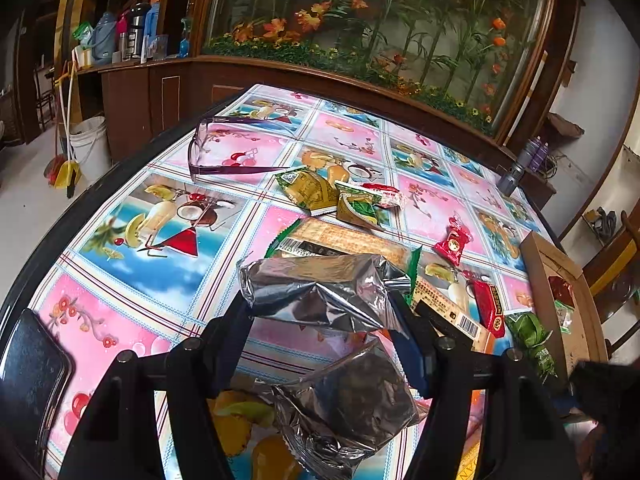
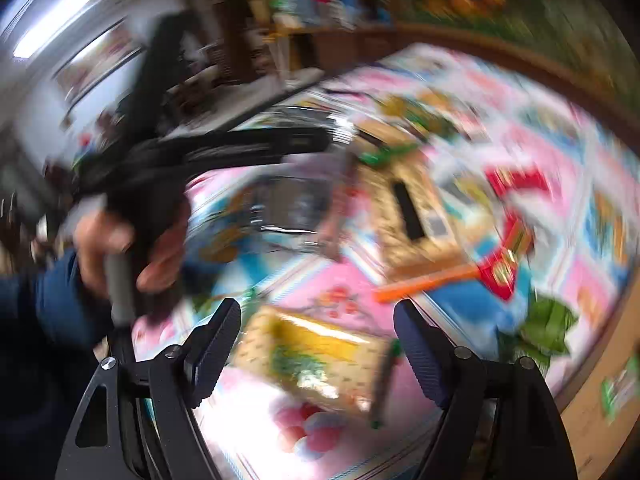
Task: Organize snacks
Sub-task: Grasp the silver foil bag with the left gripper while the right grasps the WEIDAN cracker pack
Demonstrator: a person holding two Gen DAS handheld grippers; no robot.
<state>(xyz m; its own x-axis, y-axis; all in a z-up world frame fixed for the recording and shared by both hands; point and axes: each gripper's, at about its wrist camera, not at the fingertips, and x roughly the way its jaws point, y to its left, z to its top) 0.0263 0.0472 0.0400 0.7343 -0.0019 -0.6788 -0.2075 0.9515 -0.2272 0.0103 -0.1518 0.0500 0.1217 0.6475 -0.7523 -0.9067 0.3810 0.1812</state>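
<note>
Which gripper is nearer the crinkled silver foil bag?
Left. The left gripper is clamped on the silver foil bag, holding it above the table. The right gripper is open, off to the bag's right over a yellow snack packet.

Glasses (image 1: 224,148) behind snack packets (image 1: 320,196); box (image 1: 560,300) right.

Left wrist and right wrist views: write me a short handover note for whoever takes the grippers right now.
Left gripper: shut on the silver foil bag, held above the table.
Right gripper: open, nothing between the pads; a yellow snack packet lies under it. View is blurred.
Snacks: green packets, long cracker pack and red packets loose on the tablecloth.
Done: a few packets sit in the cardboard box at the right edge.
Left: place the foil bag, then gather the loose snacks.
</note>
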